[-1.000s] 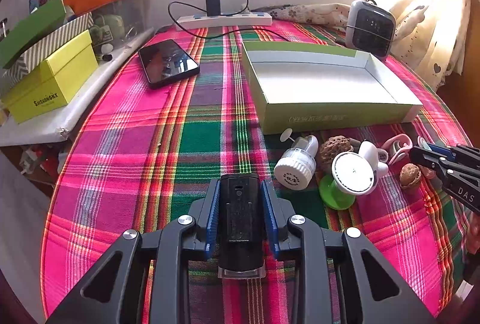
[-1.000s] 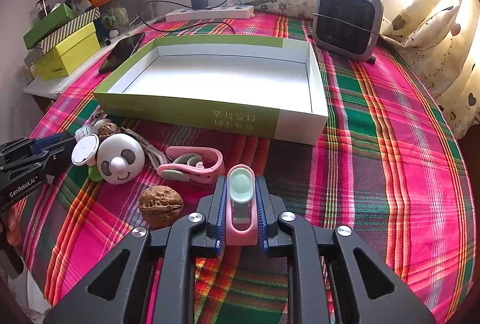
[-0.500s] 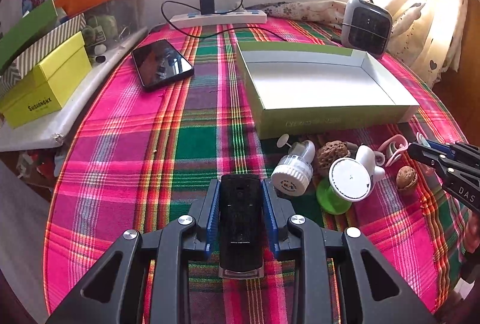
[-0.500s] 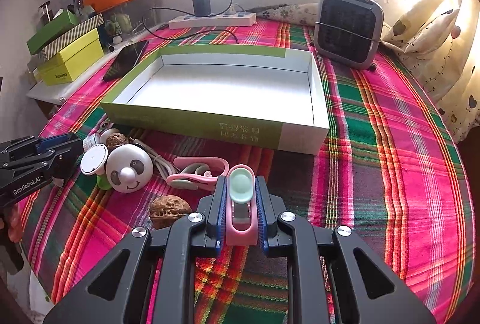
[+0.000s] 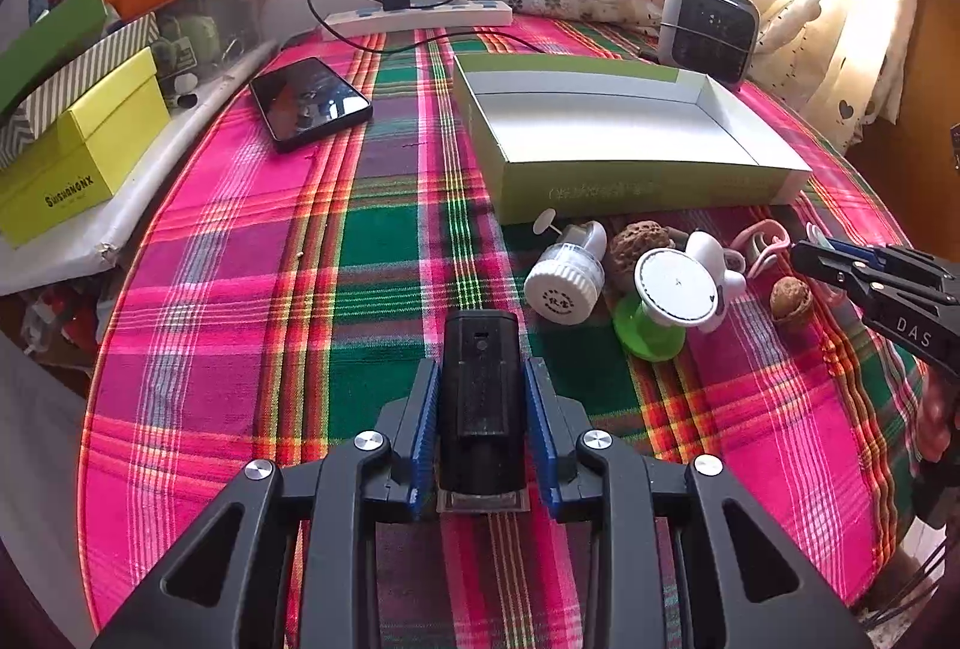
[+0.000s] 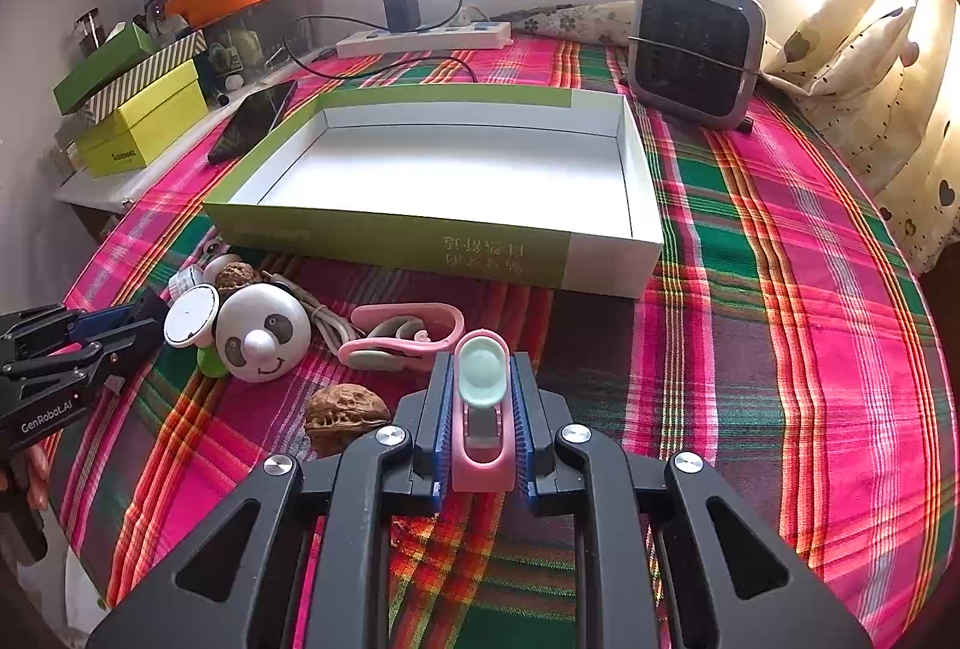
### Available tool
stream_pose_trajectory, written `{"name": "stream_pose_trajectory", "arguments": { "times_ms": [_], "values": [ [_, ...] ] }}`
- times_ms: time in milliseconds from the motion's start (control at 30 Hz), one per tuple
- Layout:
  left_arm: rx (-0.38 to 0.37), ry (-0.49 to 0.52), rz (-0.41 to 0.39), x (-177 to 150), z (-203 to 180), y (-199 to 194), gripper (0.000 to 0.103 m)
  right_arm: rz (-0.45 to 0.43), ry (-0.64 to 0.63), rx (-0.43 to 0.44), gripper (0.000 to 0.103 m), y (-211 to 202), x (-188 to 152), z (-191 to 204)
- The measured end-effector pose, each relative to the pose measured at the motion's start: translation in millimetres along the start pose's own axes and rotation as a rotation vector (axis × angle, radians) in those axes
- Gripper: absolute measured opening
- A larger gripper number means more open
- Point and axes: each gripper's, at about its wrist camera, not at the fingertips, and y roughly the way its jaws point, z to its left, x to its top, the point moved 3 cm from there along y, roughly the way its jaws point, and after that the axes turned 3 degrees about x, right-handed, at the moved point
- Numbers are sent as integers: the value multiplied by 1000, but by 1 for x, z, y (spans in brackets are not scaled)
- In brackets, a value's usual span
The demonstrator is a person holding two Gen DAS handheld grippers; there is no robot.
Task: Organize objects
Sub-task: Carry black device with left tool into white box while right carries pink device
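A plaid cloth (image 6: 750,289) in pink and green covers the counter, and on it, toward the far edge, lies the open green tray box (image 6: 396,241), its white inside holding nothing. At the far right corner stands a small grey heater (image 6: 696,48), and along the far edge a white power strip (image 5: 420,18) carries a black charger. A black phone (image 5: 309,99) lies flat near the left edge, beside a stack of green and yellow boxes (image 5: 78,144) on a side shelf. Just before the tray's near wall sits a cluster of small things: a panda toy (image 6: 261,331), a green stand with a white disc (image 5: 666,301), a white ribbed cap bottle (image 5: 564,277), a pink clip headset (image 6: 402,337) and two walnuts, one (image 6: 345,409) lying apart nearer the front edge, the other (image 5: 636,244) touching the bottle. The left claw (image 5: 483,397) is clamped on a black block-shaped gadget (image 5: 480,373), held over the cloth near the front edge. The right claw (image 6: 483,409) is clamped on a pink case with a mint oval top (image 6: 483,391), close to the headset
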Motion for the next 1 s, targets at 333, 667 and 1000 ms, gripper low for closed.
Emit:
{"name": "stream_pose_trajectory", "arguments": {
  "times_ms": [333,667,1000],
  "values": [
    [-10,-15,-12,-8,2,-5,26,5,-11,10,18,0,-2,7],
    [9,-7,-27,-8,0,-6,25,3,-17,9,18,-2,-3,11],
    [-29,10,-81,22,-5,-22,25,-28,-21,27,18,-13,8,15]
  ]
}}
